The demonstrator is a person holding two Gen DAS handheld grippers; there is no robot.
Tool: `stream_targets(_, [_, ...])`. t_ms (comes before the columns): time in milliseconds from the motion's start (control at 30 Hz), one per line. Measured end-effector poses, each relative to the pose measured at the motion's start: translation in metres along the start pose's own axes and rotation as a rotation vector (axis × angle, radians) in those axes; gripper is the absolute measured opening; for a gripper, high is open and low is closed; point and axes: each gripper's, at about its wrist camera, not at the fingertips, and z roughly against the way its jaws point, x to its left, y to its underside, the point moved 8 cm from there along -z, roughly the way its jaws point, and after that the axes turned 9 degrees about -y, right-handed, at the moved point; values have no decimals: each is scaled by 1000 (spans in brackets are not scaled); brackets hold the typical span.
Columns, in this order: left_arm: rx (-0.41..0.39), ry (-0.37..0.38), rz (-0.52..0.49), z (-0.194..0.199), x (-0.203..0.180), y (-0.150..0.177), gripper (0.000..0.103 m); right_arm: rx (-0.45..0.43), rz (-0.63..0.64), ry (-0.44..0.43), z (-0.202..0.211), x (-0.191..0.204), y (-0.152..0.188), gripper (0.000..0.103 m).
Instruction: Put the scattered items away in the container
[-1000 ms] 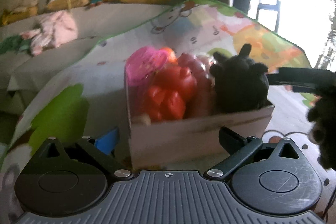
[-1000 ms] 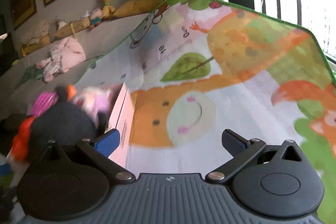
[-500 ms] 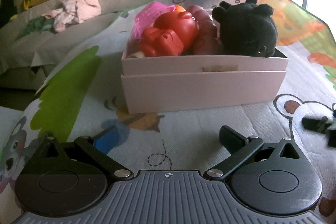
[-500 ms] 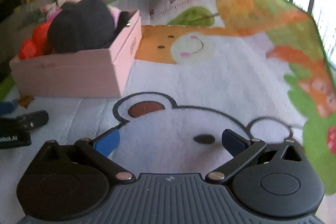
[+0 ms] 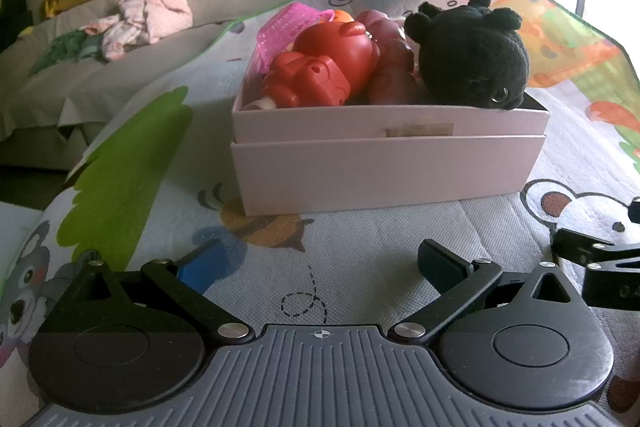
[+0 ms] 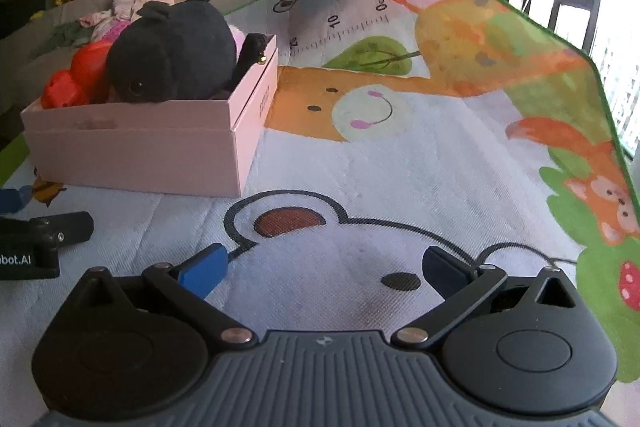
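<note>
A pink cardboard box (image 5: 384, 171) (image 6: 132, 155) stands on the cartoon play mat. Inside it lie a black plush toy (image 5: 472, 55) (image 6: 176, 55), red plastic toys (image 5: 320, 71) (image 6: 72, 83) and a pink toy basket (image 5: 288, 27). My left gripper (image 5: 320, 263) is open and empty, low over the mat in front of the box. To the right of the box, my right gripper (image 6: 324, 267) is open and empty too. Each gripper shows at the edge of the other's view.
The play mat (image 6: 420, 155) stretches right and back to a green edge. A grey sofa (image 5: 100, 75) with pink clothes (image 5: 148, 15) and stuffed toys along its top stands at the left. Bright windows are at the far right.
Both grippers have pulled back from the box and down toward the mat. The black plush now lies in the box, with the right gripper away from it.
</note>
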Motion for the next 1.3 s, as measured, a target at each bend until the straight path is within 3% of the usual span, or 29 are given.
stream_targets(100, [0, 0, 0, 0, 0, 0, 103, -3, -42, -32, 2, -5, 1, 103])
stream_targets(1300, [0, 0, 0, 1, 1, 0, 103, 1, -28, -18, 0, -2, 1, 103])
